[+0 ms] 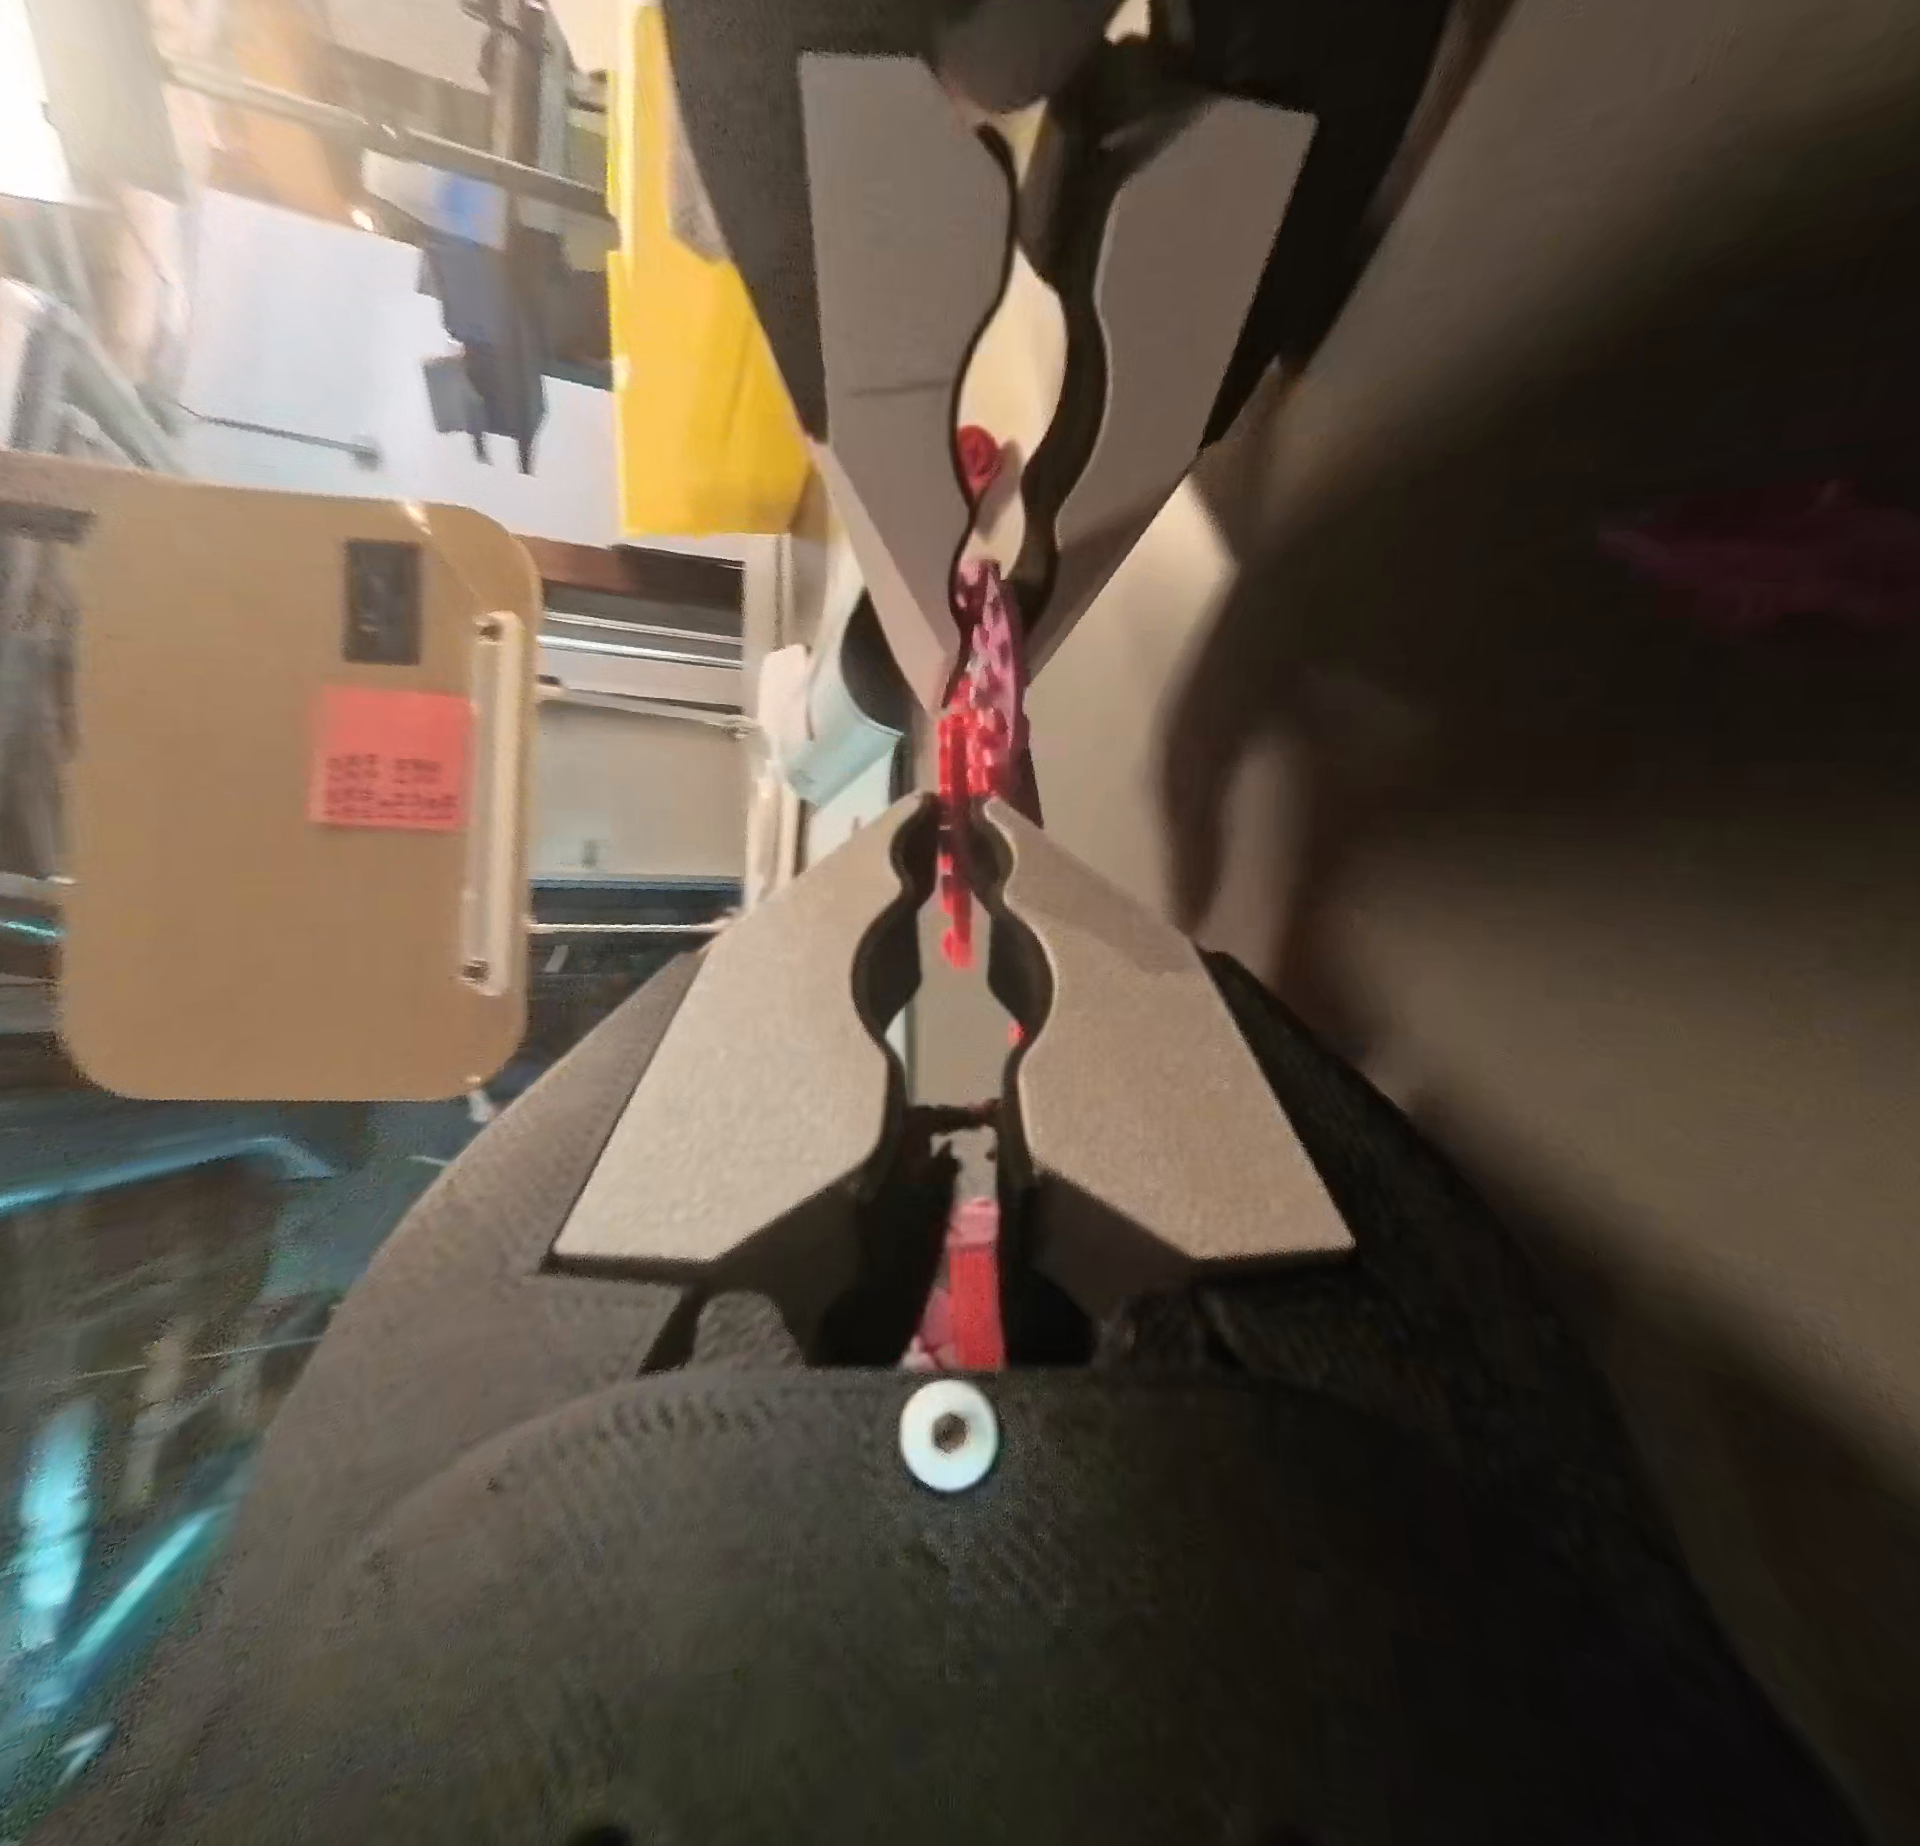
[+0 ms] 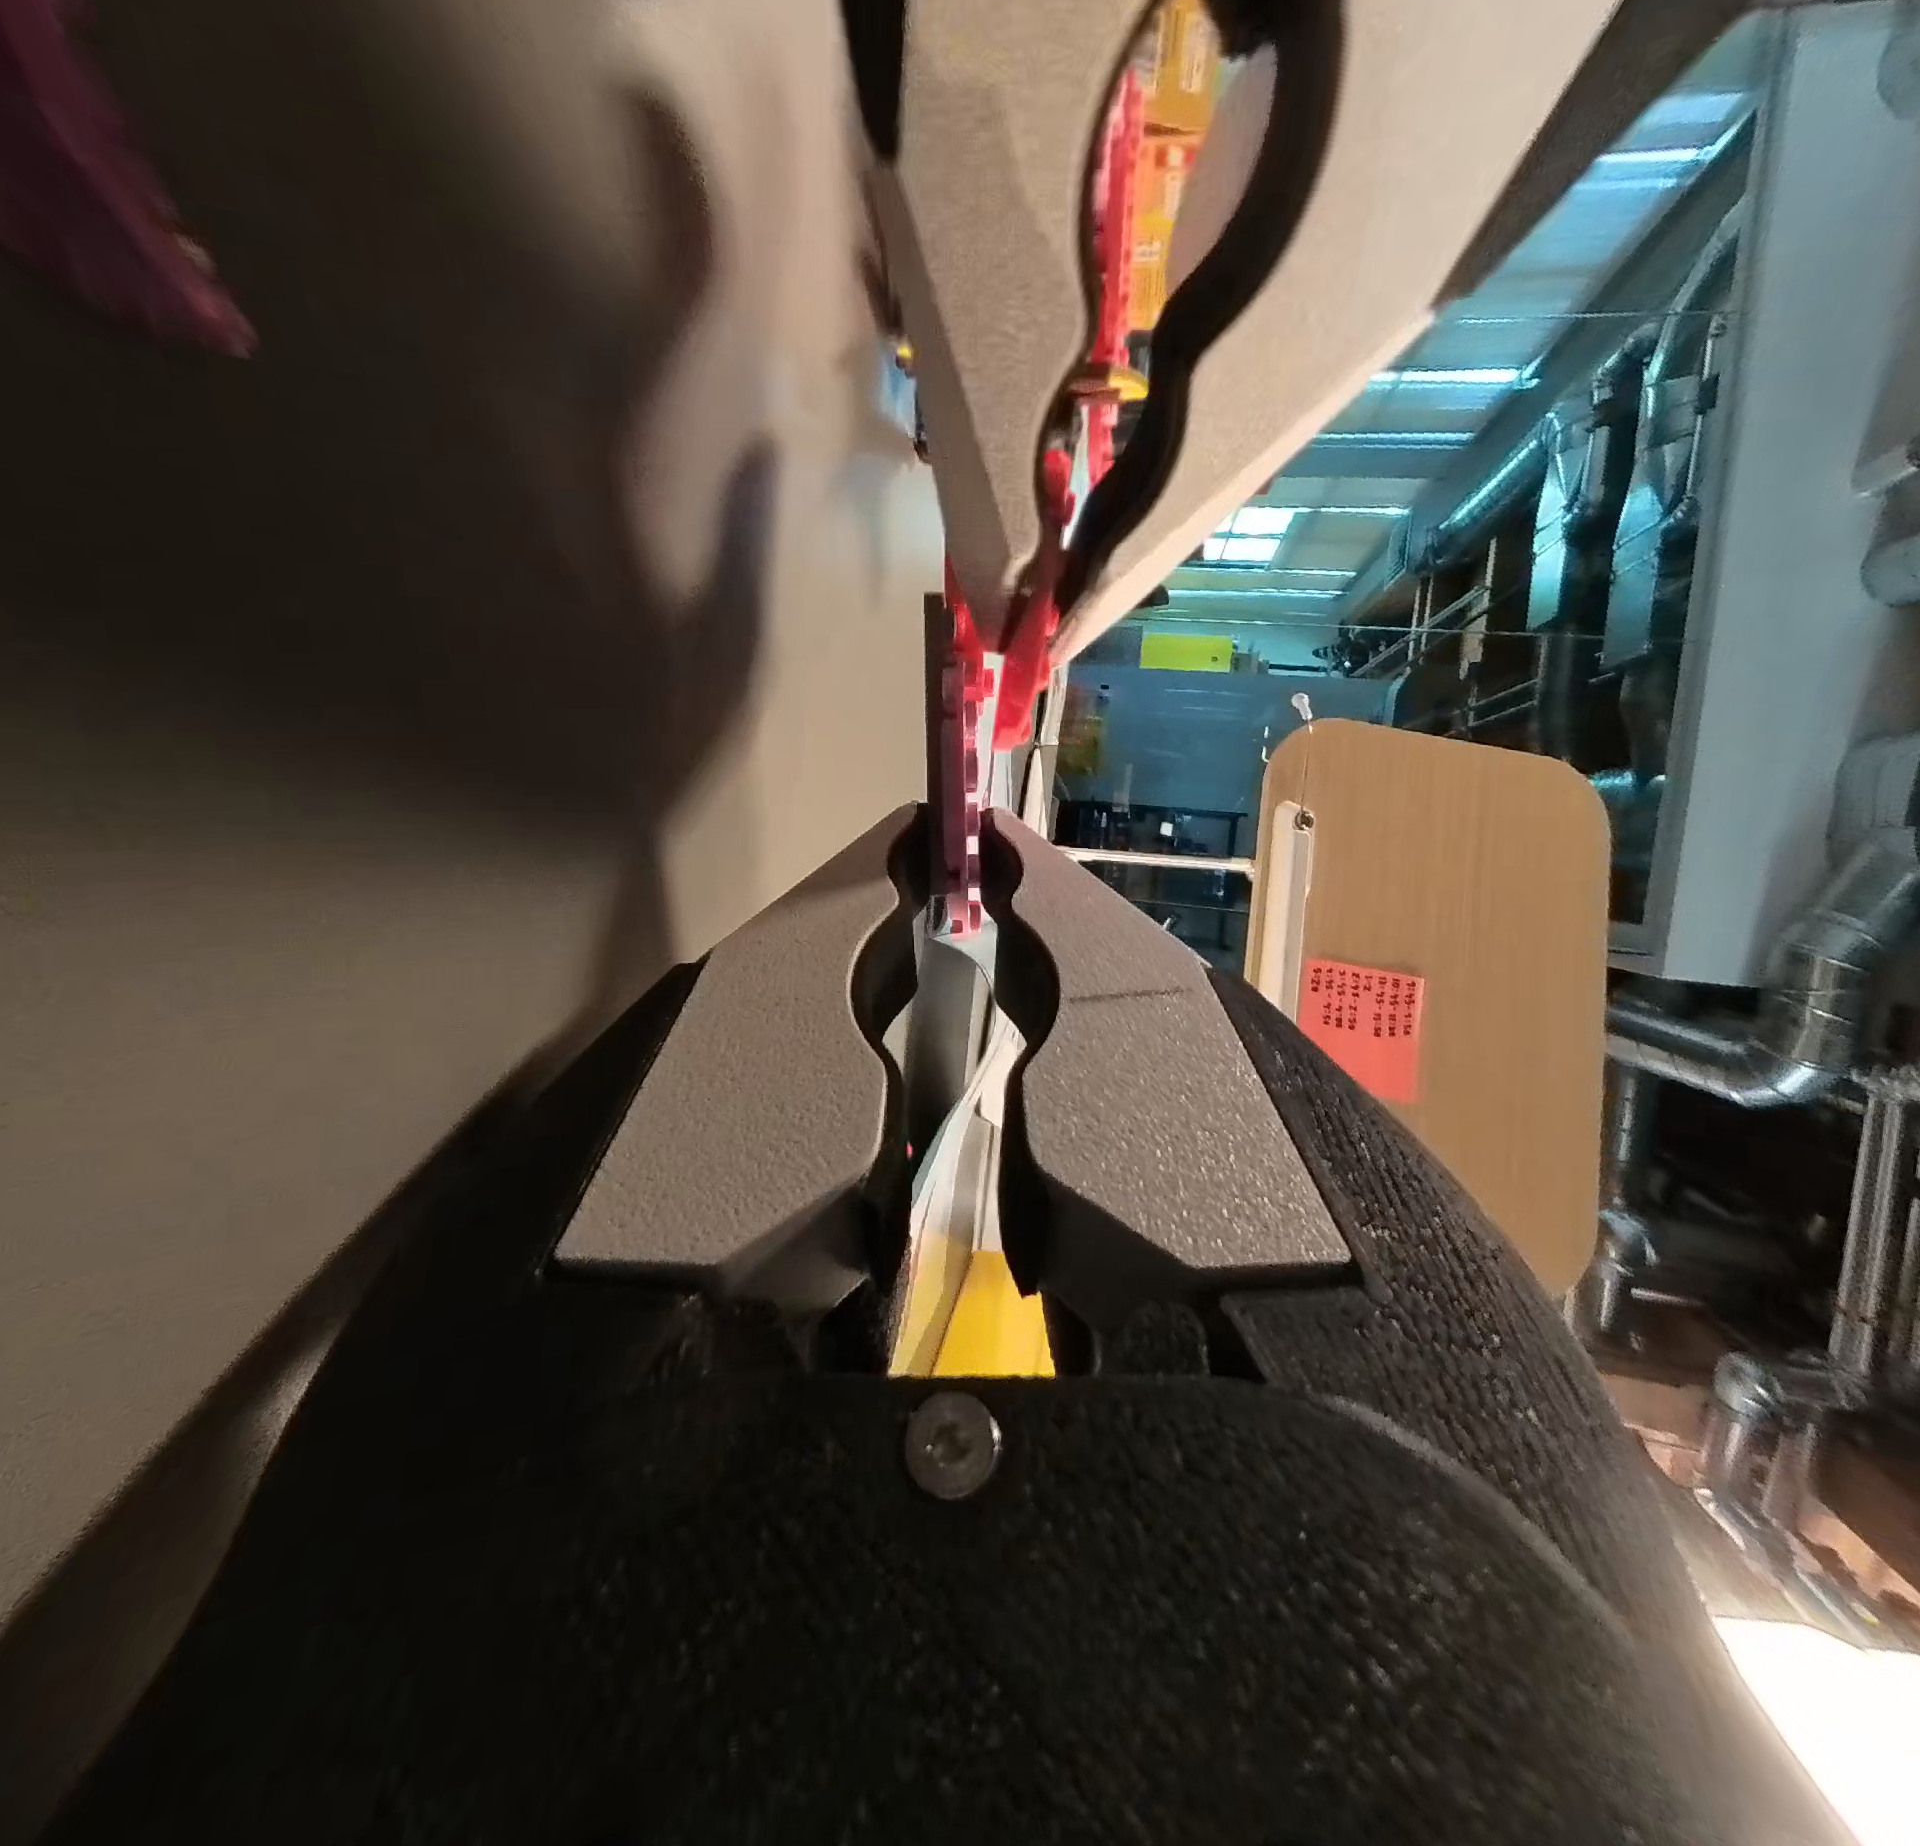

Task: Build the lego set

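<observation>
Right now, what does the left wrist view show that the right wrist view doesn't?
Only the left wrist view: a yellow panel and a pale blue and white object behind the fingertips. Only the right wrist view: silver ducting and metal railings. Both: the two grippers tip to tip, left gripper and right gripper, each gripping studded red and pink plates, beside a tan board with a red sticker.

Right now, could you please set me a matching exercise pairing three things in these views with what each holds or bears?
Things:
1. left hand-held gripper
2. right hand-held gripper
3. tan board

States:
A. bears a red sticker
B. grips a pink studded plate
C. grips a red studded piece

Pairs: 1-C, 2-B, 3-A.
</observation>
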{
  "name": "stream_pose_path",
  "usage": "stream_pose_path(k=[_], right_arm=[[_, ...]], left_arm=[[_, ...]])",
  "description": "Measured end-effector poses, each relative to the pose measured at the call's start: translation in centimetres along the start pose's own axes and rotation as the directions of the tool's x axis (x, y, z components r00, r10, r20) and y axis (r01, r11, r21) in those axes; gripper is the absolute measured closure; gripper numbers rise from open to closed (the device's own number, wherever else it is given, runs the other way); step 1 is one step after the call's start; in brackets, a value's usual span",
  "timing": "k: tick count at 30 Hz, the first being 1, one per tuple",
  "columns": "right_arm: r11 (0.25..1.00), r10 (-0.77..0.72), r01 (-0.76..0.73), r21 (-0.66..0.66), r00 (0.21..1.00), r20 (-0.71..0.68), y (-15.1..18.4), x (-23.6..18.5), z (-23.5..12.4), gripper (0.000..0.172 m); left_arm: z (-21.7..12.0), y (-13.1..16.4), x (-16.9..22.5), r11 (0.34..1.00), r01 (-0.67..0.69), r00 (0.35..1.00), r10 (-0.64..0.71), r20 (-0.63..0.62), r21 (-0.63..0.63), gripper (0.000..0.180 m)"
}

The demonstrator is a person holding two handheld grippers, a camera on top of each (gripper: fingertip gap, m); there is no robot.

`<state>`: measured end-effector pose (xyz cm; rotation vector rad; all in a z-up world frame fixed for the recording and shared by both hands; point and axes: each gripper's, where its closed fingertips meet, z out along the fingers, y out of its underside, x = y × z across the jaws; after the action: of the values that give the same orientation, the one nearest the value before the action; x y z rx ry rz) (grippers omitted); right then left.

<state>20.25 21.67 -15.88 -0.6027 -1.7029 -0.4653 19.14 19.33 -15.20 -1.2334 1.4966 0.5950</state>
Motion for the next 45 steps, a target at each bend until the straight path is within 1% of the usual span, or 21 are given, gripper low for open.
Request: stream_pose_path(k=[4, 6, 9, 17, 21, 25, 27, 28, 30, 32, 33, 35, 38, 42, 45], right_arm=[[1.000, -0.001, 0.001, 0.014, 1.000, -0.001, -0.4, 0.0, -0.1, 0.166], [1.000, -0.005, 0.005, 0.017, 1.000, -0.002, -0.5, 0.0, -0.1, 0.166], [1.000, -0.002, 0.002, 0.023, 1.000, 0.000, -0.7, 0.0, -0.1, 0.166], [1.000, 0.009, -0.009, 0.028, 1.000, 0.011, -1.0, -0.2, 0.0, 0.166], [0.999, 0.031, -0.031, 0.024, 1.000, 0.004, -0.9, 0.1, 0.0, 0.166], [0.999, 0.047, -0.047, 0.014, 0.999, -0.004, -0.7, 0.3, 0.0, 0.166], [0.998, 0.059, -0.059, 0.008, 0.998, -0.020, -0.6, 0.6, -0.1, 0.166], [0.998, 0.065, -0.065, 0.003, 0.997, -0.031, -0.4, 0.8, -0.1, 0.166], [0.997, 0.072, -0.072, -0.005, 0.996, -0.054, -0.2, 1.3, -0.2, 0.166], [0.997, 0.074, -0.075, -0.011, 0.995, -0.073, 0.0, 1.6, -0.2, 0.166], [0.997, 0.073, -0.075, -0.014, 0.994, -0.080, 0.0, 1.7, -0.3, 0.166], [0.997, 0.073, -0.075, -0.015, 0.993, -0.089, 0.0, 1.9, -0.3, 0.166], [0.997, 0.074, -0.076, -0.015, 0.992, -0.098, 0.0, 2.0, -0.3, 0.166], [0.997, 0.077, -0.079, -0.017, 0.991, -0.105, 0.0, 2.1, -0.3, 0.166], [0.997, 0.077, -0.079, -0.017, 0.991, -0.106, 0.0, 2.1, -0.3, 0.167]], left_arm=[[-0.3, -0.5, 0.1, 0.987, 0.157, 0.983, -0.154, -0.097, 0.024, 0.176], [-0.4, -0.5, 0.2, 0.979, 0.201, 0.971, -0.197, -0.136, 0.018, 0.176], [-0.5, -0.4, 0.4, 0.969, 0.247, 0.953, -0.241, -0.182, 0.012, 0.176], [-0.9, -0.4, -0.1, 0.935, 0.354, 0.909, -0.342, -0.238, 0.010, 0.156], [-1.0, -0.1, 0.1, 0.932, 0.362, 0.901, -0.352, -0.254, -0.008, 0.147], [-1.2, -0.3, 0.0, 0.955, 0.297, 0.936, -0.288, -0.202, 0.019, 0.140], [-1.5, -1.0, -0.4, 0.973, 0.221, 0.969, -0.212, -0.129, 0.060, 0.141], [-1.7, -1.5, -0.6, 0.984, 0.157, 0.986, -0.151, -0.075, 0.080, 0.143], [-1.8, -2.3, -0.6, 0.996, -0.035, 0.999, 0.032, 0.040, 0.077, 0.144], [-1.7, -2.9, -0.3, 0.977, -0.208, 0.972, 0.200, 0.125, 0.050, 0.144], [-1.6, -3.2, -0.2, 0.967, -0.250, 0.959, 0.241, 0.152, 0.048, 0.145], [-1.5, -3.4, -0.3, 0.960, -0.276, 0.946, 0.264, 0.189, 0.039, 0.149], [-1.4, -3.0, -1.1, 0.964, -0.267, 0.938, 0.261, 0.228, -0.004, 0.152], [-1.2, -1.9, -1.9, 0.967, -0.248, 0.933, 0.256, 0.253, -0.066, 0.154], [-0.9, -1.3, -1.9, 0.967, -0.235, 0.936, 0.253, 0.245, -0.101, 0.155]])
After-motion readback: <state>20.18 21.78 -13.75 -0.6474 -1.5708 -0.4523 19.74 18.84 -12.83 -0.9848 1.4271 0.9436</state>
